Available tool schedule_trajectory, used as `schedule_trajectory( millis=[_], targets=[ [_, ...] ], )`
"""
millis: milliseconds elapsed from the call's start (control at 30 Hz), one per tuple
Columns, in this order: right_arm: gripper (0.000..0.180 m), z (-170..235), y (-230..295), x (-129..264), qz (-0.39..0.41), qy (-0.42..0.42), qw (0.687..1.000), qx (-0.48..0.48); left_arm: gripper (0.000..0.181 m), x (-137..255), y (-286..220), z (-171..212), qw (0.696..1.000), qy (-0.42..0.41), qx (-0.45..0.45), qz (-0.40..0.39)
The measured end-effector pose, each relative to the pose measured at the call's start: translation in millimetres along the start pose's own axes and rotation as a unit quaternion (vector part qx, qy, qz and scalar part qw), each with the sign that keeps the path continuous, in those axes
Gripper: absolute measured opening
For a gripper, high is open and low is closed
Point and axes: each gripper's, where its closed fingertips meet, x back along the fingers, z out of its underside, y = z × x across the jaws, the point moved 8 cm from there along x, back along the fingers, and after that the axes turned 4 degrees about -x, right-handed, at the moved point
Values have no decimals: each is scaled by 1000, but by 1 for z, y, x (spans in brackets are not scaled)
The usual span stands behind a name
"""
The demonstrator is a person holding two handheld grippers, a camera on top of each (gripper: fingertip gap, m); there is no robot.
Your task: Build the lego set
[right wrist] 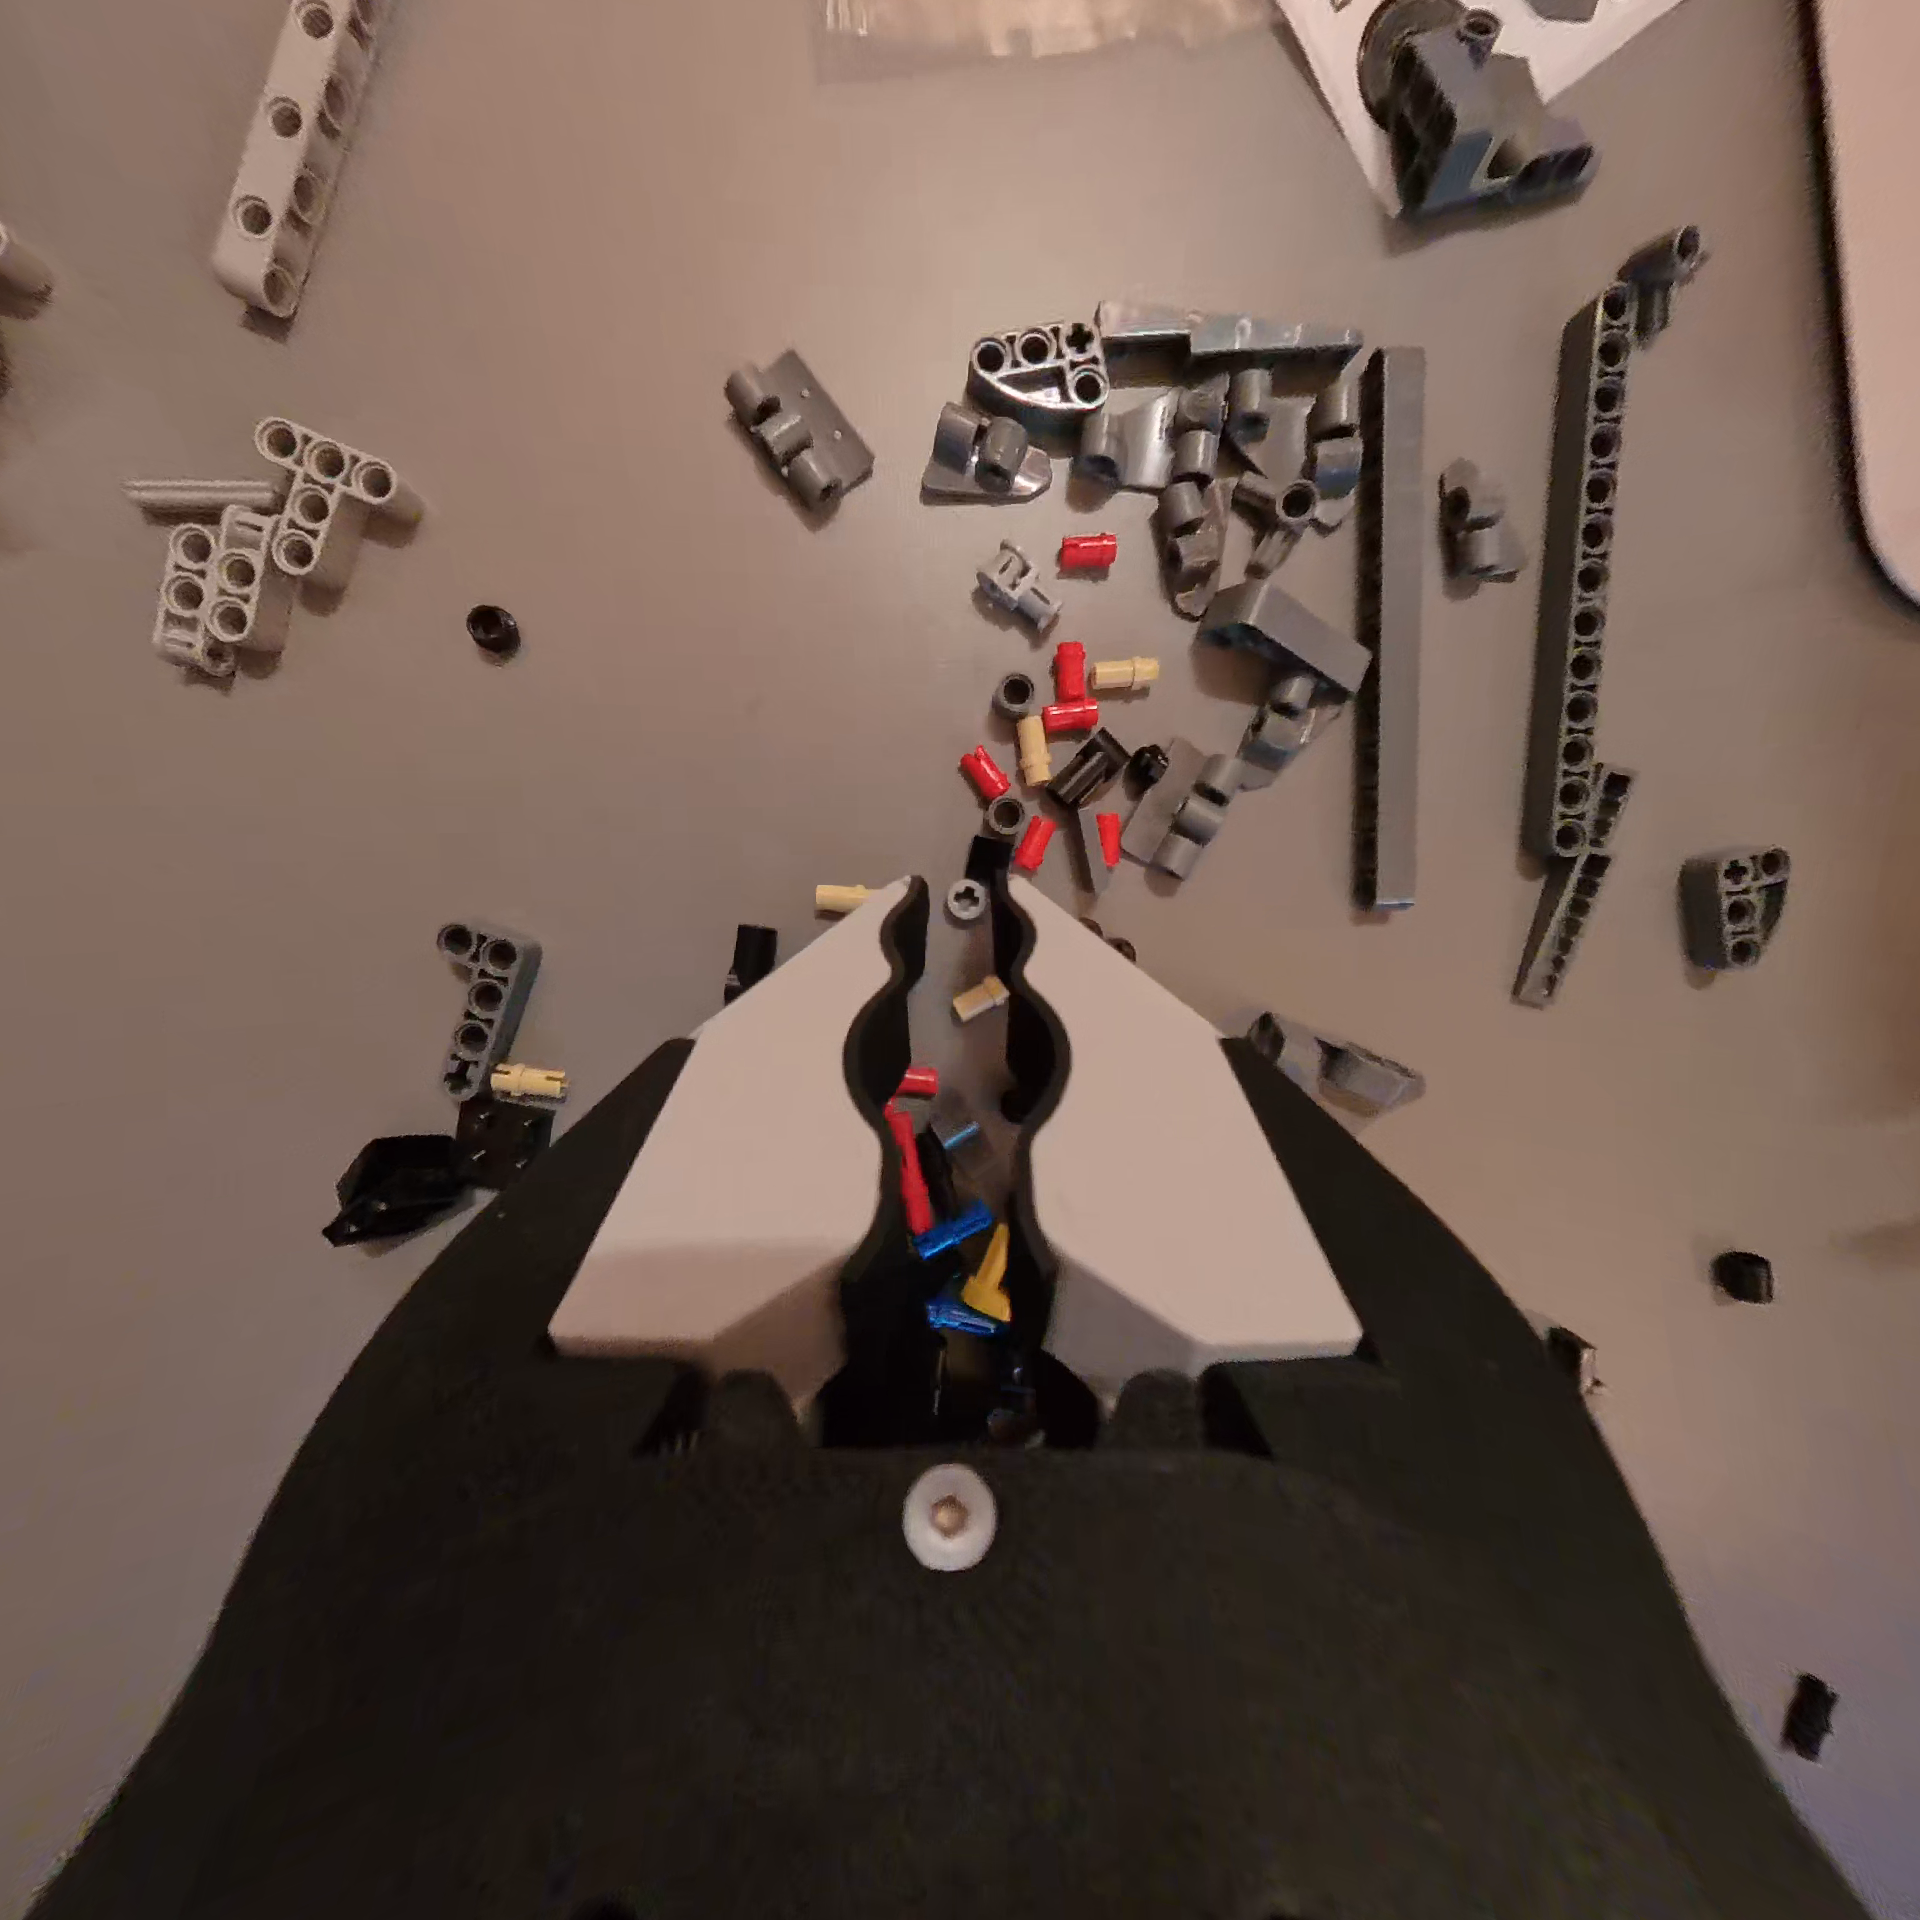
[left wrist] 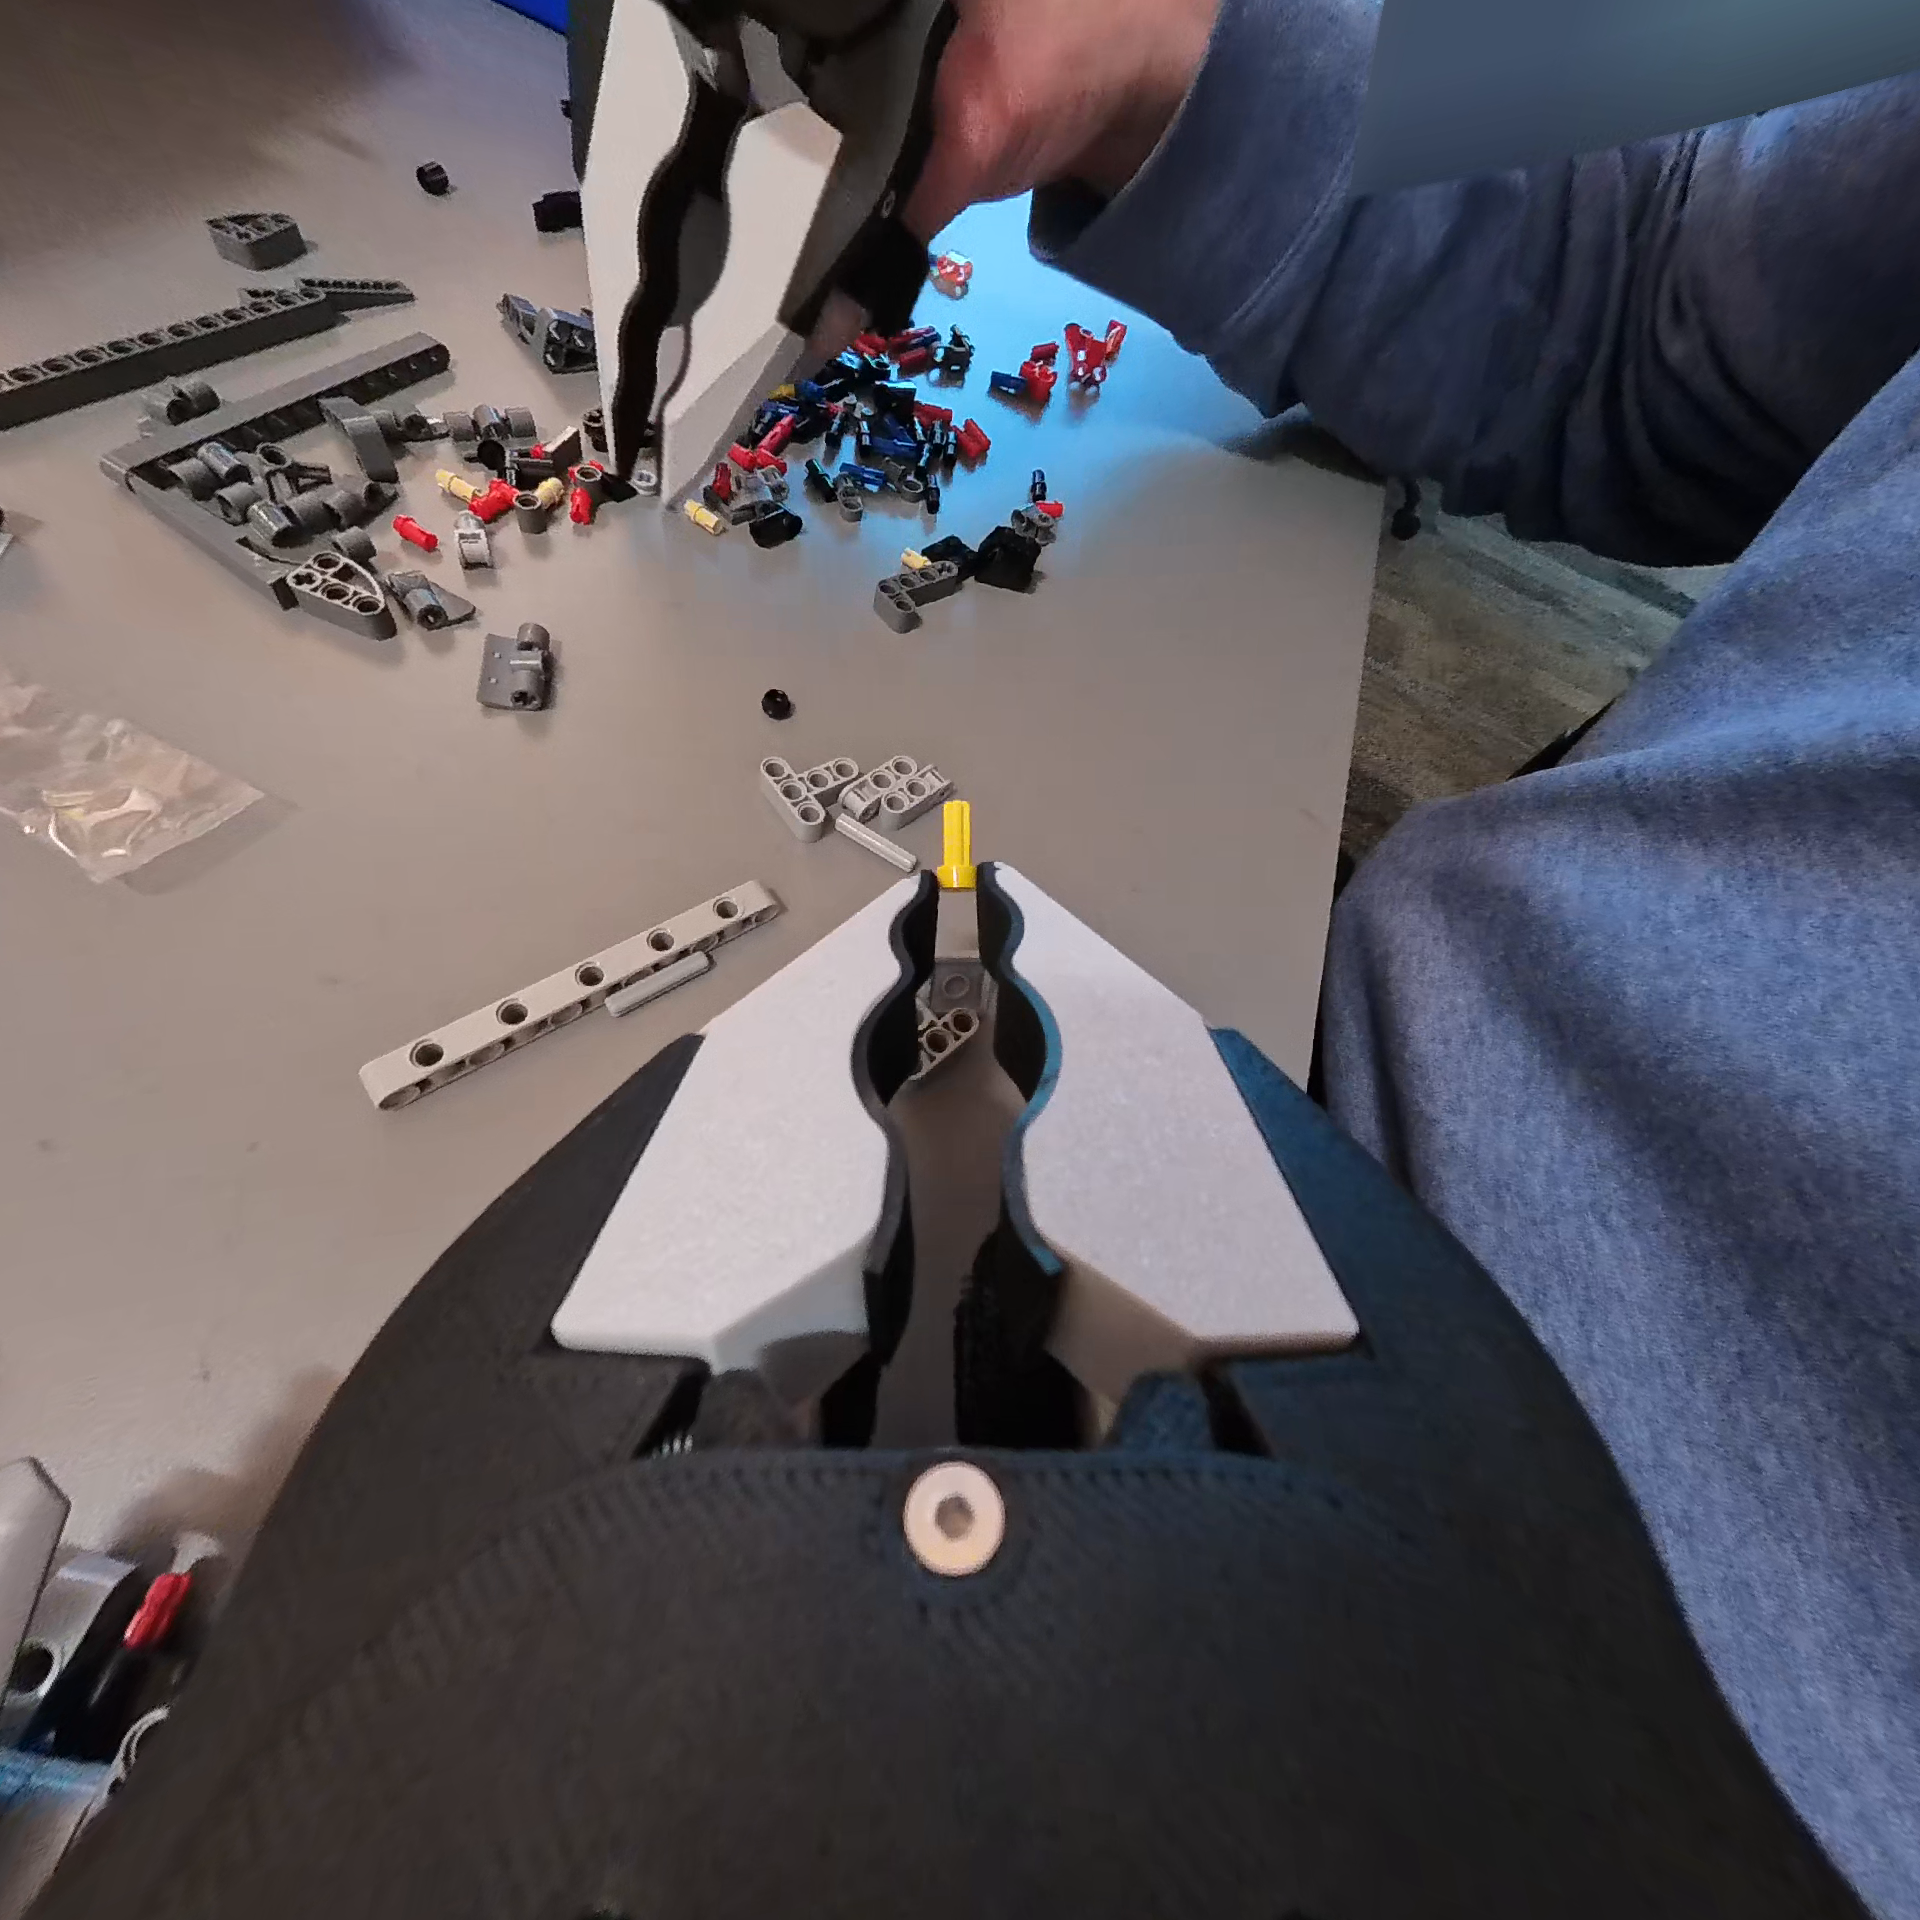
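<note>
My left gripper (left wrist: pixel 954 881) is shut on a yellow pin (left wrist: pixel 954 836) that sticks out past its tips, held above the grey table (left wrist: pixel 623 790). Just beyond it lie light grey angle pieces (left wrist: pixel 854 792) and a long light grey beam (left wrist: pixel 577 982). My right gripper (right wrist: pixel 961 891) is down at the table in the pile of small parts, its jaws a narrow gap apart around a small grey bush (right wrist: pixel 967 899); I see a sliver of room beside the bush. It also shows in the left wrist view (left wrist: pixel 644 473), held by a hand (left wrist: pixel 1039 94).
Red, blue, black and tan pins (left wrist: pixel 883 416) lie scattered far right. Dark grey beams and connectors (right wrist: pixel 1392 623) lie in a heap. A clear bag (left wrist: pixel 104 790) lies left. The table edge (left wrist: pixel 1361 727) runs beside a blue-clad leg (left wrist: pixel 1662 1039). A dark built piece (right wrist: pixel 1465 114) sits on paper. The left gripper's tips are roughly 20 cm from the right gripper's. From my right tips it is roughly 15 cm to the dark built piece (right wrist: pixel 1465 114); from my left, 25 cm.
</note>
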Motion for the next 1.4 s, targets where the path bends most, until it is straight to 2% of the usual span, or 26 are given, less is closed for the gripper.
schedule_trajectory(
  millis=[67, 267, 467, 767, 1100, 1400],
  targets=[
    [4, 0, -1, 0, 5, 1, 1000, -1, 5, 0, 1, 0, 1000, -1, 1, 0],
    [4, 1, -2, 5, -2, -24, 1000, -17, 6, -1, 3, -4, 1000, -10, 4, -3],
    [3, -35, 30, 51, -45, -171, 984, 5, 5, -5, 8, -33, 998, -45, -34, -23],
    [3, -78, 83, 102, -128, -315, 938, 65, 6, 4, 5, -73, 989, -97, -98, -46],
    [3, -95, 107, 131, -113, -362, 919, 102, 5, 25, -17, -114, 964, -101, -222, -105],
    [3, -98, 112, 134, -115, -357, 921, 106, 5, 25, -26, -119, 957, -107, -241, -119]
  ],
)
